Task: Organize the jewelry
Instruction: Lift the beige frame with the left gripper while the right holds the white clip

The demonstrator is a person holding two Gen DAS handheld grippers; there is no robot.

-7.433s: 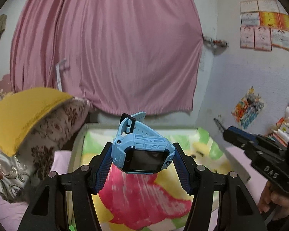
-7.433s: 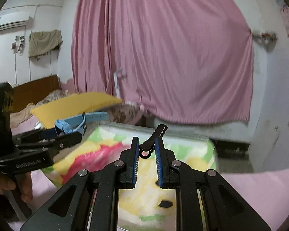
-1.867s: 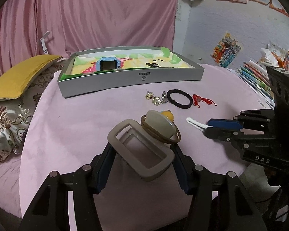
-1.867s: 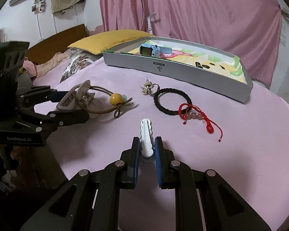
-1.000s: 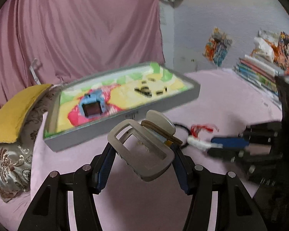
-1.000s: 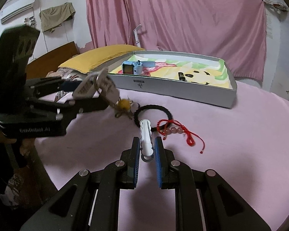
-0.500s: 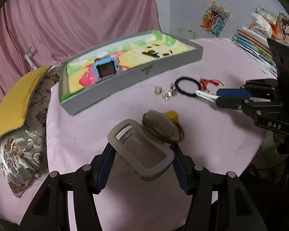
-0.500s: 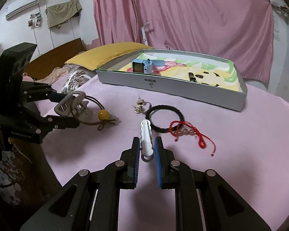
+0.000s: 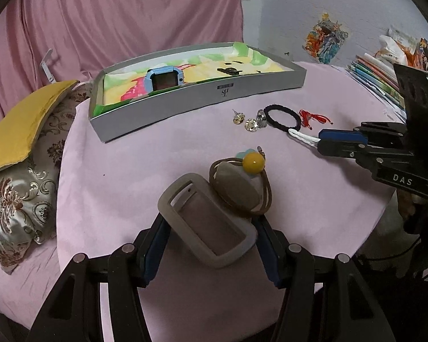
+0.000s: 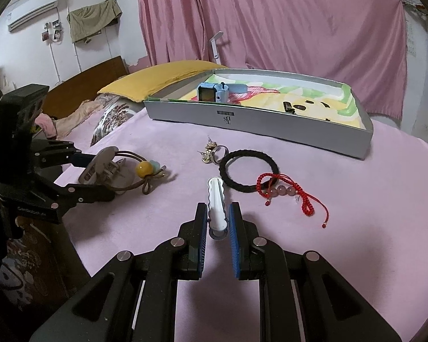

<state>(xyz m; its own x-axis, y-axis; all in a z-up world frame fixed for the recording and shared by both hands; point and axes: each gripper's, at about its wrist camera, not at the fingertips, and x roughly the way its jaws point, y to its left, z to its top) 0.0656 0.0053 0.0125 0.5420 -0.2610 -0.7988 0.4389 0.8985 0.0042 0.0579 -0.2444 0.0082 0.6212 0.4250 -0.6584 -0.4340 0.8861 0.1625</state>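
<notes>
- Left gripper (image 9: 208,236): pads clamped on a taupe hair claw clip (image 9: 207,219), lowest and nearest in the left wrist view, over the pink table (image 9: 128,171). Whether the clip touches the cloth cannot be told from either view.
- Brown hair tie (image 9: 266,196) with a yellow bead (image 9: 253,160) is looped around the clip's far end; bead and bow lie on the table just beyond it.
- Right gripper (image 10: 216,222): fingers nearly together, clamped on a white hair clip (image 10: 216,199) that sticks out forward over the table, tip close to the black hair tie (image 10: 249,168).
- Middle of table: black hair tie lying flat; red cord bracelet (image 10: 288,191) with pinkish beads overlaps its near right edge; silver ring (image 10: 220,151) and small gold earrings (image 10: 207,151) just beside its left.
- Far edge of table: long grey box (image 10: 271,126) with a colourful printed lining. Inside, blue watch (image 10: 211,91) stands toward the left end; small black clip (image 10: 288,106) lies toward the right, well apart from the watch.
- Beyond: yellow pillow (image 10: 162,78) left of the box, pink curtain (image 10: 271,22) behind.
</notes>
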